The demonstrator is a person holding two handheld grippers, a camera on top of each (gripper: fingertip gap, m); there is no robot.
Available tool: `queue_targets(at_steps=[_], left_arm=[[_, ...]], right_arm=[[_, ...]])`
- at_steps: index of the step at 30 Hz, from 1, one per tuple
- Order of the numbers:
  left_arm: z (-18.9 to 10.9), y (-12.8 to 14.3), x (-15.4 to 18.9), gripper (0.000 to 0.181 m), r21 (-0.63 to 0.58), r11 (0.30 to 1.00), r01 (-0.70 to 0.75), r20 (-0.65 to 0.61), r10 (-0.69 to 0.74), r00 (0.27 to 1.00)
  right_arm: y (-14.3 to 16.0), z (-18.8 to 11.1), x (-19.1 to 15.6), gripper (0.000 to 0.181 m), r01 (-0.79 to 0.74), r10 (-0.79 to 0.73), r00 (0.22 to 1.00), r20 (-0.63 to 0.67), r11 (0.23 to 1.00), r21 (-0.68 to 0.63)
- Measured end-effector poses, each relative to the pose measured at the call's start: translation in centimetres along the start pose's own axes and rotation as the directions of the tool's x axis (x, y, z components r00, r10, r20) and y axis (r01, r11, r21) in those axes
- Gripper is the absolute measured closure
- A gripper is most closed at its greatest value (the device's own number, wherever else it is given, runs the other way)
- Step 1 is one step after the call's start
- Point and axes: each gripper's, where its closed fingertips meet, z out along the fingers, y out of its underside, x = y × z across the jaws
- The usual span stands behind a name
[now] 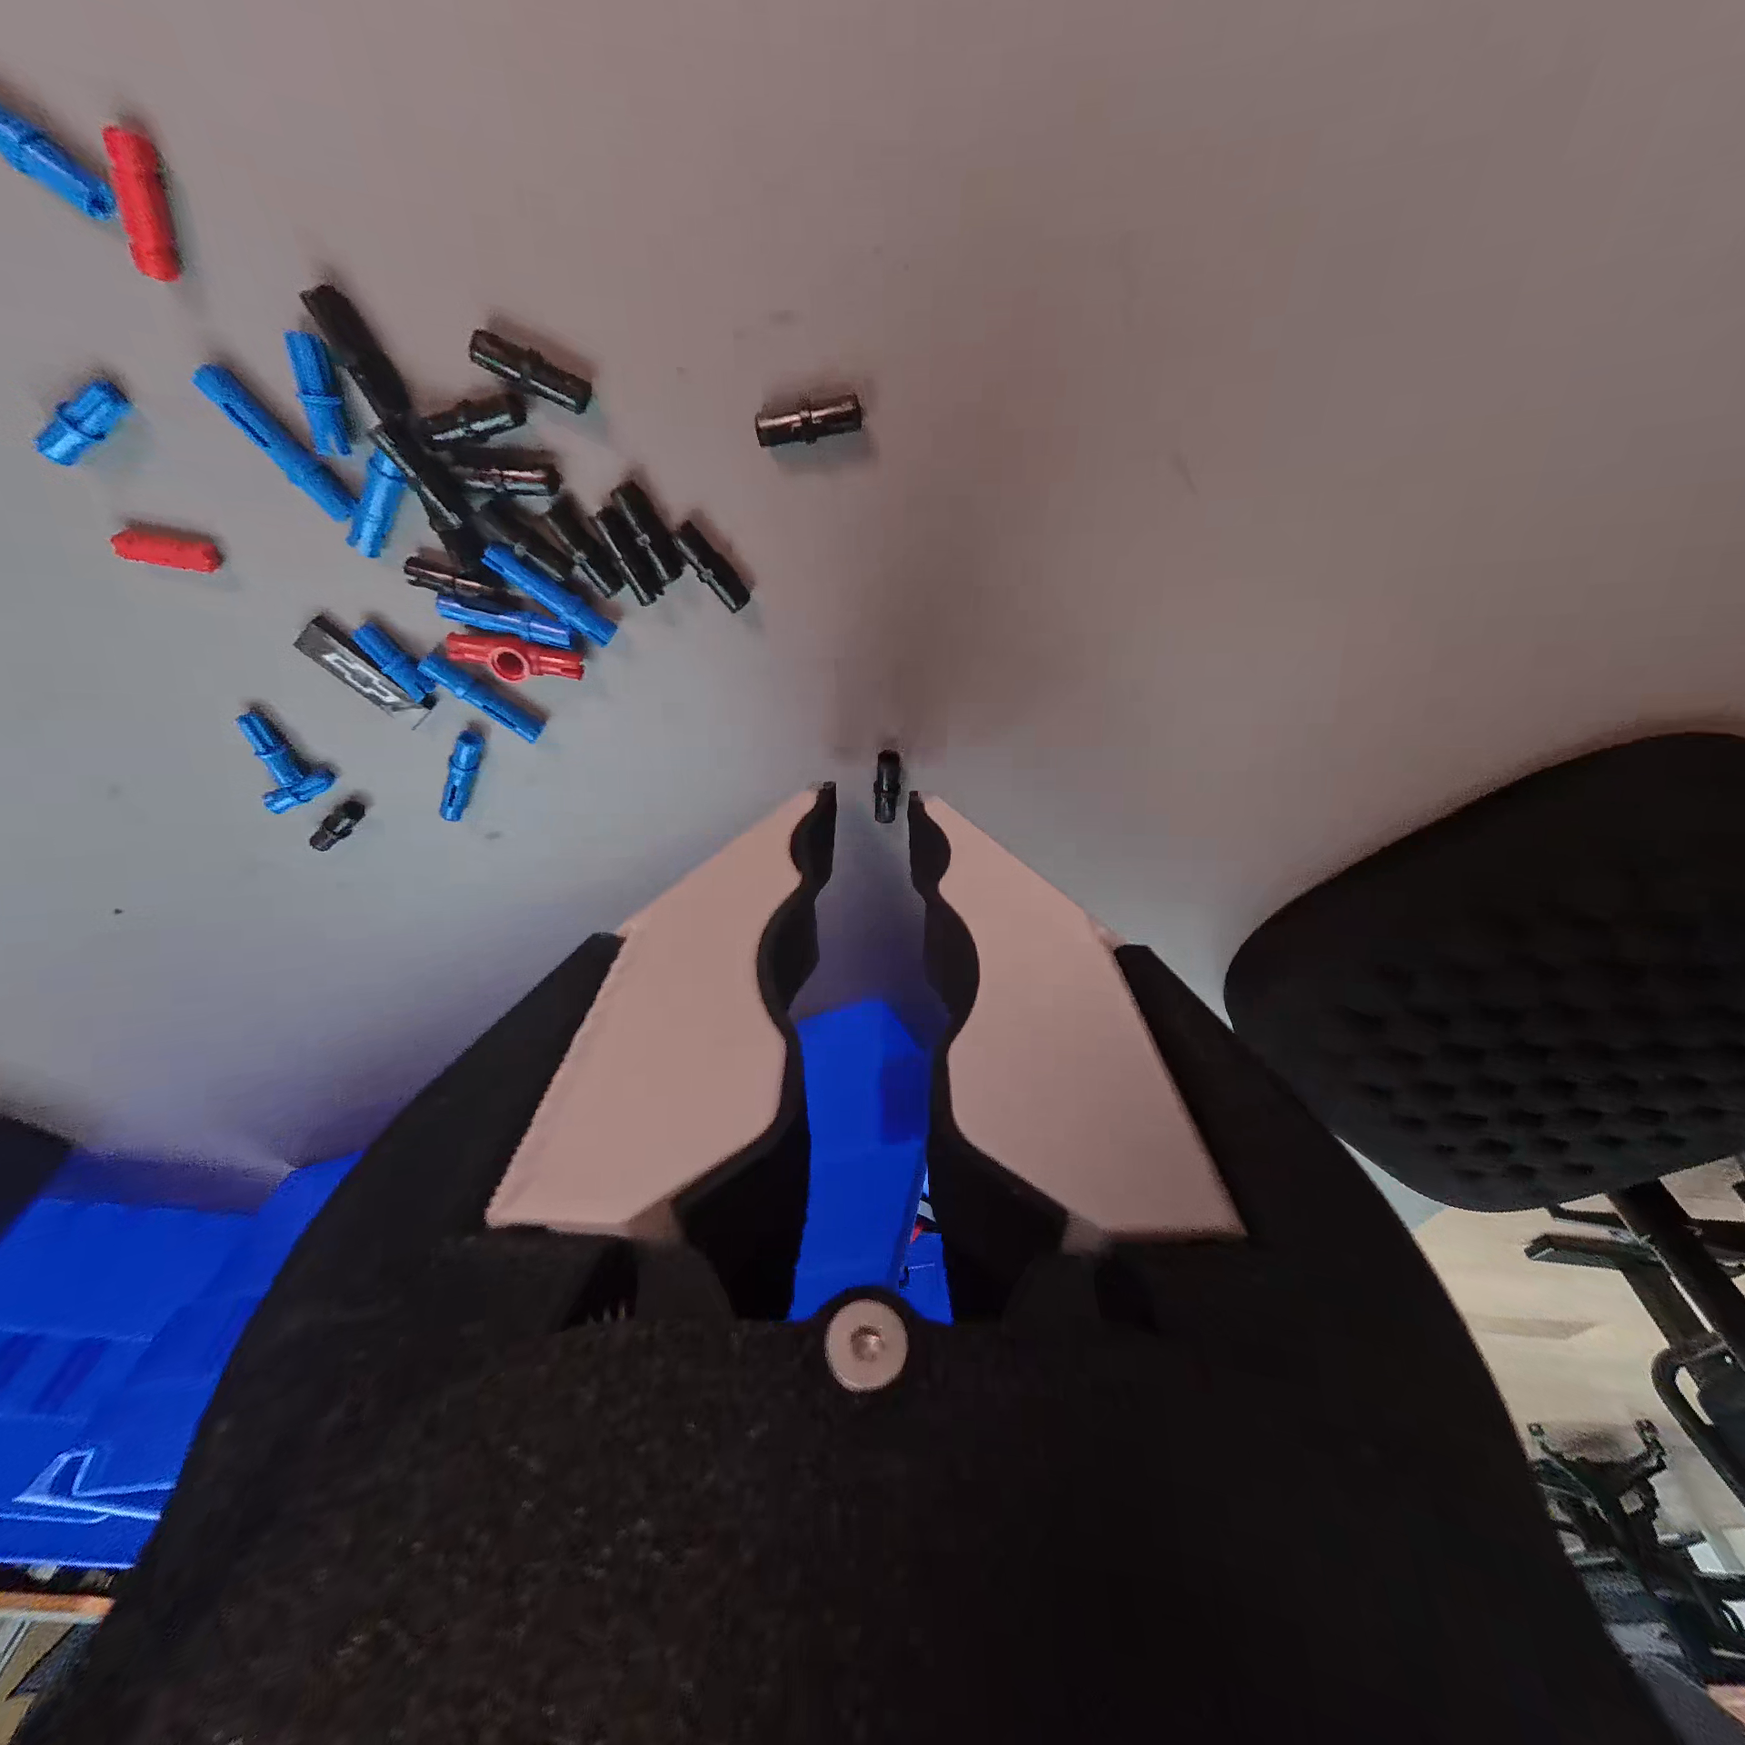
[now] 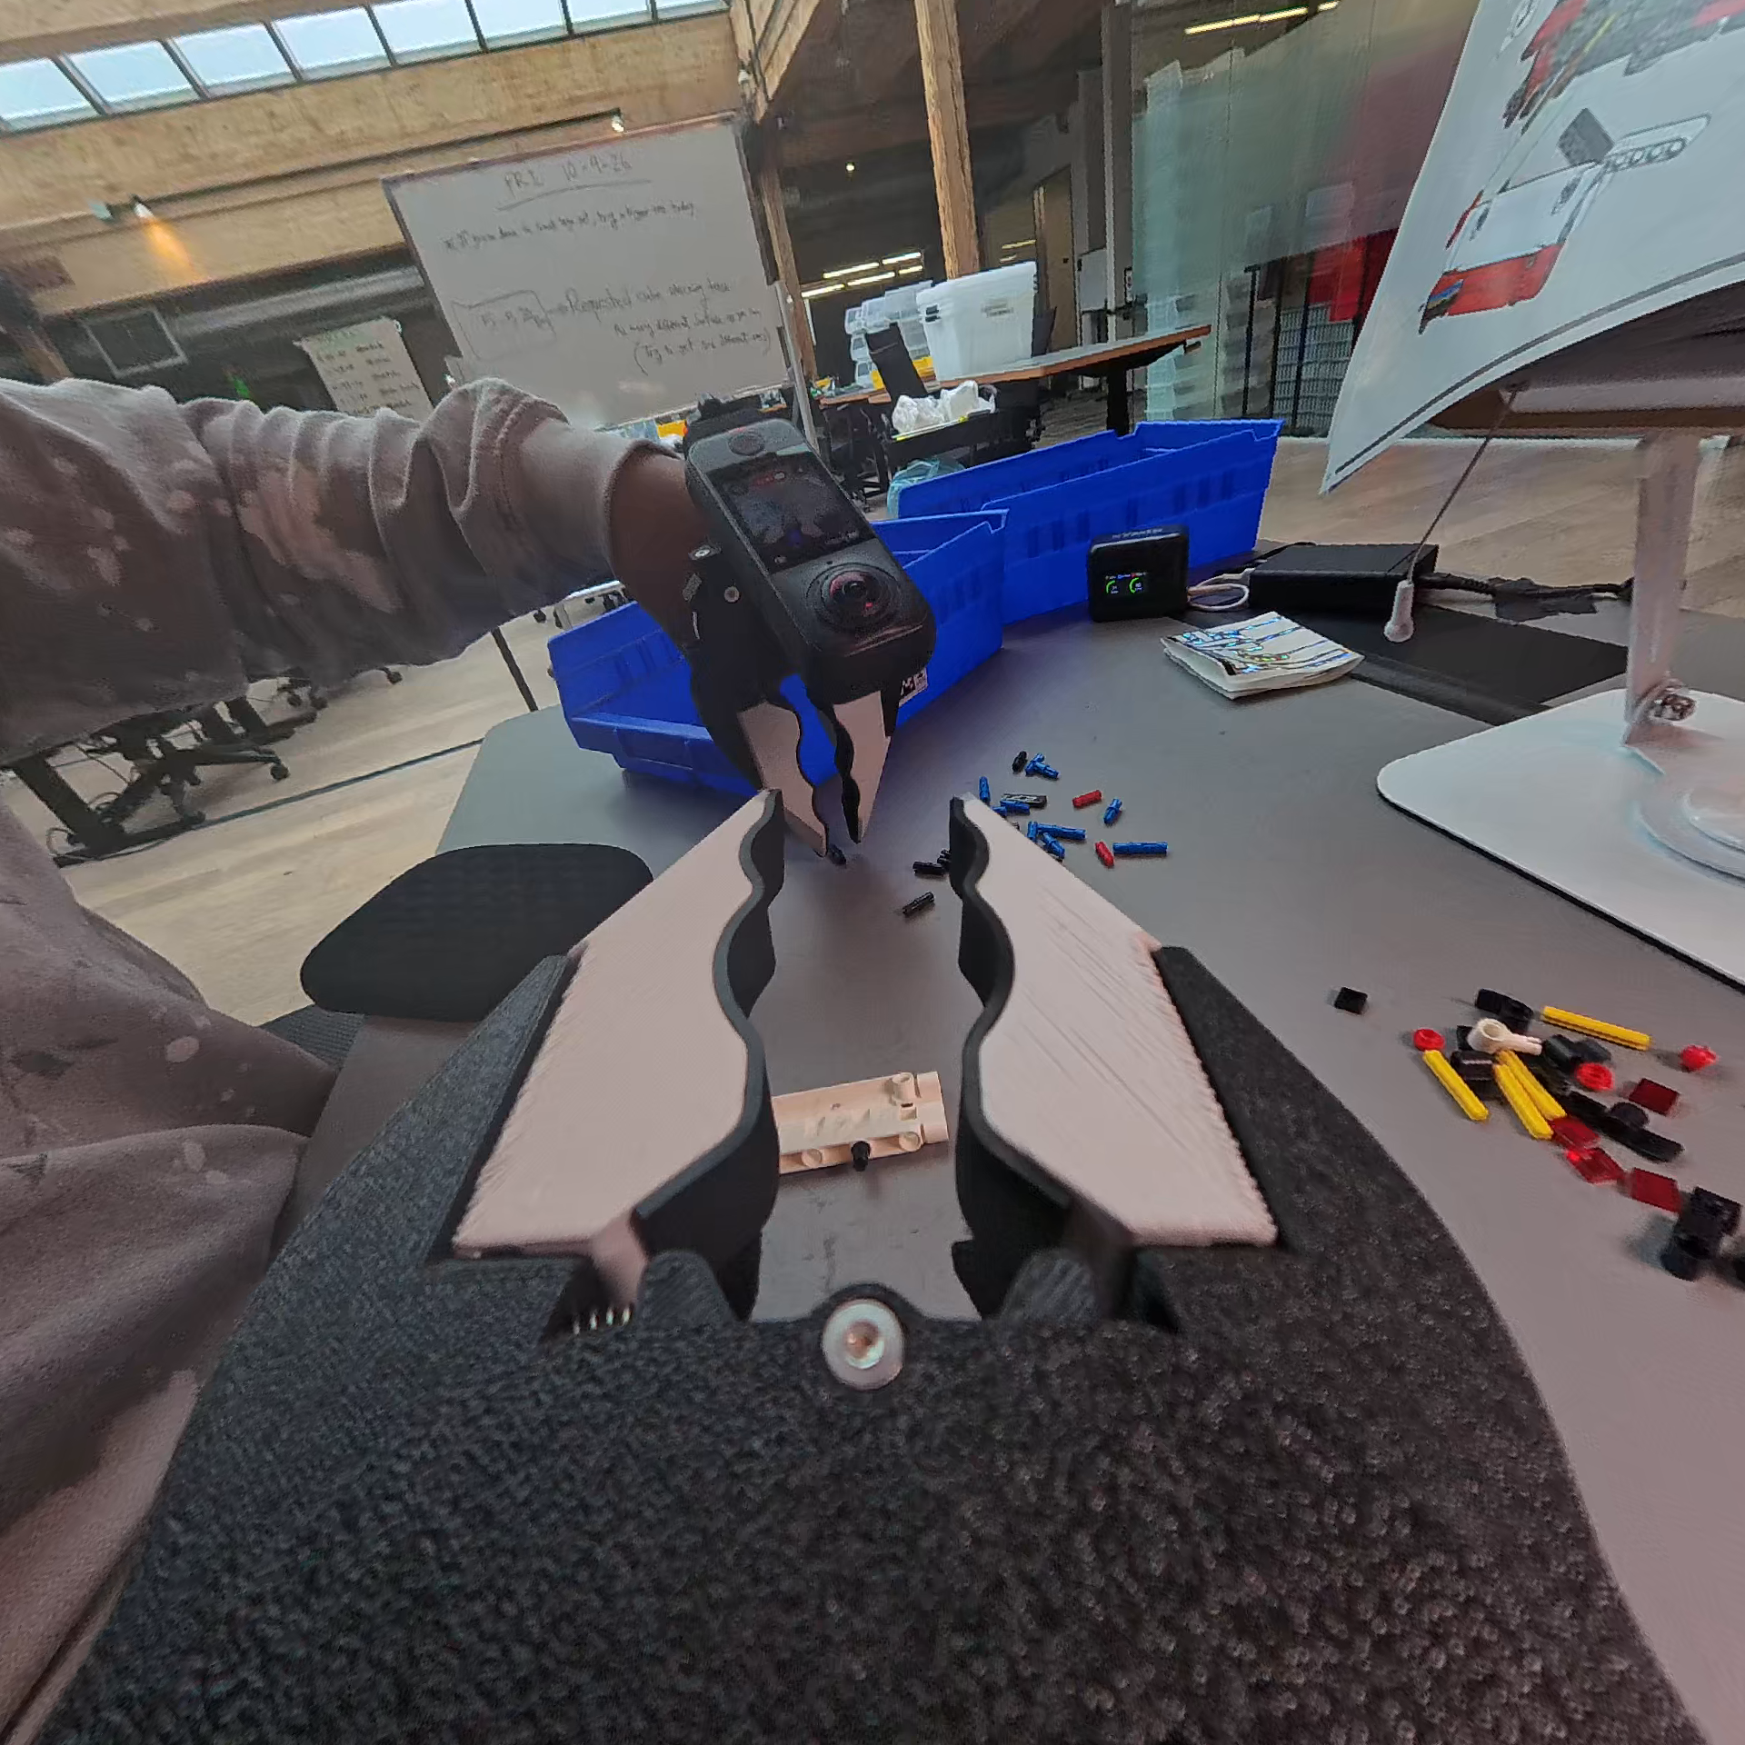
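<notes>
My left gripper [image 1: 870,798] points down at the grey table [image 1: 1133,472], its jaws slightly apart. A small black pin [image 1: 886,784] stands between its fingertips, and neither tip visibly presses it. The right wrist view shows this gripper [image 2: 843,838] too, tips at the same pin [image 2: 837,855]. A heap of blue, black and red pins [image 1: 491,529] lies to its left, and one lone black pin [image 1: 807,420] lies ahead. My right gripper [image 2: 864,807] is wide open and empty, above a tan plate piece [image 2: 859,1124] that has a black pin in its edge.
Blue bins [image 2: 1086,500] stand at the table's far side. A black chair seat [image 2: 472,925] is at the left edge. A white stand base [image 2: 1558,821] with a printed sheet [image 2: 1558,189] is at the right. Yellow, red and black pieces [image 2: 1558,1086] lie at the right. My right tips are roughly 12 cm from the tan plate piece [image 2: 859,1124].
</notes>
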Motion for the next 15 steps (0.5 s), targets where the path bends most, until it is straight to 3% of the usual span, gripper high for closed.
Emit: queue_targets(at_steps=[6,11,15], left_arm=[[0.4,-0.3,-0.1,0.178,0.0,1.0,-0.016,0.009,0.016,1.0],[-1.2,-3.0,-5.0,0.178,0.173,0.981,0.09,0.093,-0.108,0.99],[-0.9,-3.4,-7.6,0.167,0.202,0.967,0.153,0.098,-0.175,0.98]], right_arm=[[-0.2,-0.2,0.2,0.147,-0.004,0.004,1.0,-0.005,1.0,0.009],[-0.1,-0.1,0.2,0.146,-0.005,0.005,1.0,-0.004,1.0,0.004],[-0.1,-0.2,0.4,0.147,-0.002,0.002,1.0,-0.015,1.0,0.002]])
